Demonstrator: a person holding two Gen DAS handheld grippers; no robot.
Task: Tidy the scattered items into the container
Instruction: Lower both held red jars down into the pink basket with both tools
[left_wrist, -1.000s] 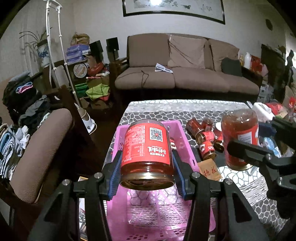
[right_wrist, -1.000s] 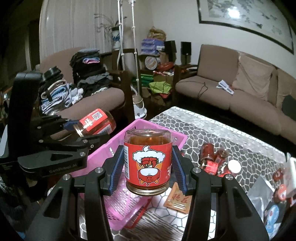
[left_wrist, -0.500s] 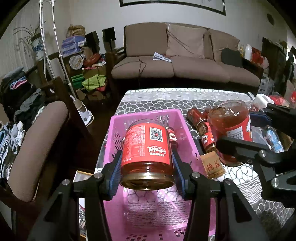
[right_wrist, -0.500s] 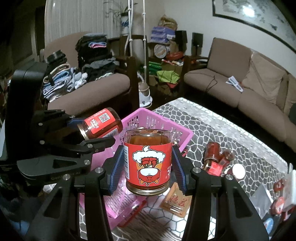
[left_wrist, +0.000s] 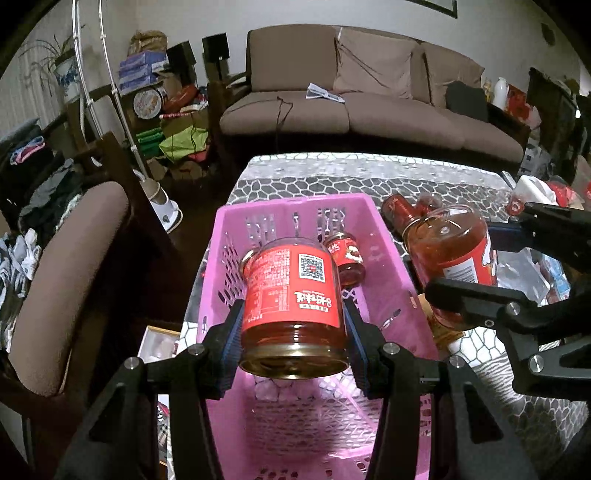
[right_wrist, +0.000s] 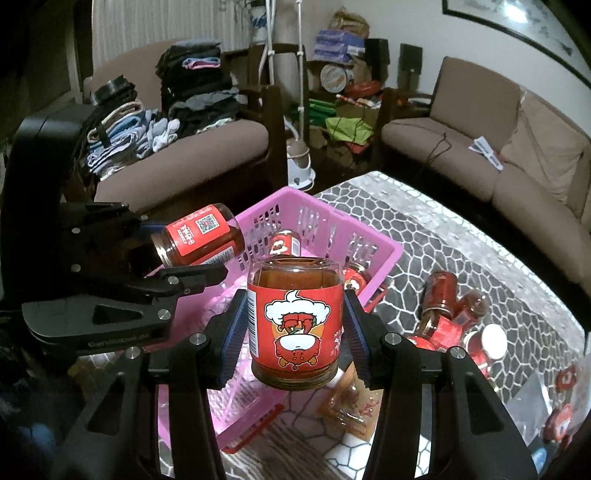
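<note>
Here, left hand-held gripper (left_wrist: 293, 334) clenched on sauce jar (left_wrist: 293, 295), jar tilted above pink basket (left_wrist: 384, 254). Right hand-held gripper (right_wrist: 293, 334) grasping cartoon-label jar (right_wrist: 295, 325), held upside down beside basket's near corner, over surface (right_wrist: 443, 236). Right view alone shows loose jars (right_wrist: 443, 314) lying on surface and flat packet (right_wrist: 351, 410) partly hidden under held jar. Left view shows basket floor; small jar (left_wrist: 345, 258) lies inside by far wall. Basket's near end cut off by frame edge.
</note>
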